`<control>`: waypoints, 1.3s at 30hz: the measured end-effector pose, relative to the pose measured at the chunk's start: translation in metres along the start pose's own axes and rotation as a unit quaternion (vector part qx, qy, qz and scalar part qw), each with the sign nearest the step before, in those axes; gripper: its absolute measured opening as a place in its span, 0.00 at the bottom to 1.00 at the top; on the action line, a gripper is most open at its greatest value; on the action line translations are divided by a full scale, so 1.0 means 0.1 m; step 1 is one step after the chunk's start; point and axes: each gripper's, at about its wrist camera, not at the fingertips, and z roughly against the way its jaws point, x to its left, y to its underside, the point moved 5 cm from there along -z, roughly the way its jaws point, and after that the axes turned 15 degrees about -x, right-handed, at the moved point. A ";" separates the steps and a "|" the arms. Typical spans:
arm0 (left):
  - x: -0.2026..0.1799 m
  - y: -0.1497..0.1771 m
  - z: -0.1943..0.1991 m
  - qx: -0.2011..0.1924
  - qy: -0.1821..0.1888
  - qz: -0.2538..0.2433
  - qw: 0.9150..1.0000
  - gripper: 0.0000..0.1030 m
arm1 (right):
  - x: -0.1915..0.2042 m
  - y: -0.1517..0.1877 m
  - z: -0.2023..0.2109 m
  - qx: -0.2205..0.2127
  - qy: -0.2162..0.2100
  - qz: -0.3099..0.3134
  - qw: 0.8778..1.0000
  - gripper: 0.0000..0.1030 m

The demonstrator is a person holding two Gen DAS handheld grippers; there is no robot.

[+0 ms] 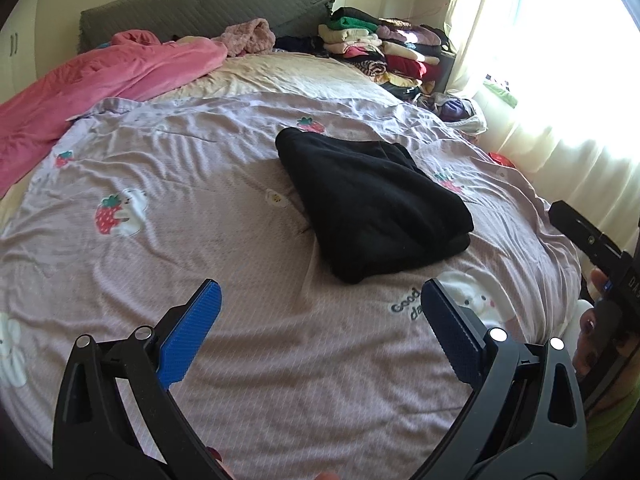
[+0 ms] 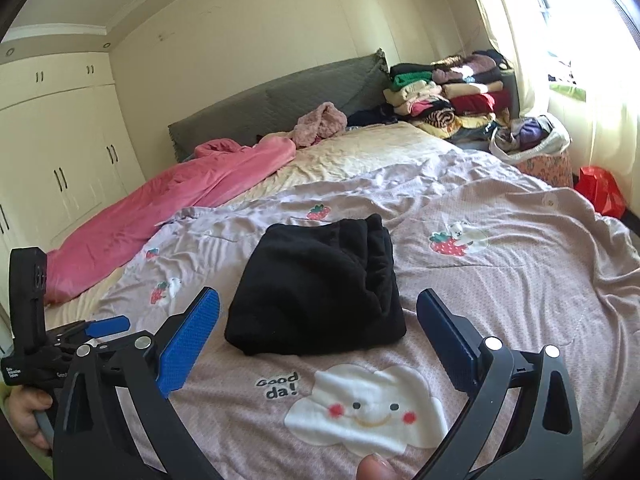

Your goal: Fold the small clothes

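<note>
Both tongs, left gripper (image 1: 320, 312) and right gripper (image 2: 318, 320), hang wide apart and empty with the folded black garment (image 1: 372, 204) lying just ahead, so this fold looks done; next probably means fetching another piece.

Right gripper (image 1: 592, 248) cut off at right frame edge; far clothes pile (image 2: 452, 92) items indistinguishable; window (image 1: 560, 20) overexposed.
</note>
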 end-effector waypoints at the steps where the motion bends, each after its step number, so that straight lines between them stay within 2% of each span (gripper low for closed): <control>1: 0.01 0.01 0.02 -0.001 -0.001 0.000 1.000 0.91 | 0.02 0.01 0.02 0.000 0.000 0.003 1.000 0.95; 9: 0.08 0.21 0.21 -0.006 0.008 0.008 1.000 0.91 | 0.15 0.19 0.21 0.011 0.013 0.052 0.999 0.95; 14: 0.12 0.36 0.24 -0.012 0.007 0.025 1.000 0.91 | 0.18 0.41 0.23 0.040 0.019 0.074 0.996 0.95; 19: 0.19 0.50 0.15 0.003 0.005 0.036 0.999 0.91 | 0.17 0.56 0.22 0.050 0.030 0.093 0.994 0.95; 26: 0.21 0.58 0.07 0.013 0.001 0.032 0.999 0.91 | 0.13 0.78 0.09 0.083 0.036 0.082 0.993 0.95; 39: 0.26 0.59 0.04 0.020 -0.008 0.033 0.999 0.91 | 0.17 0.79 0.05 0.089 0.037 0.084 0.992 0.96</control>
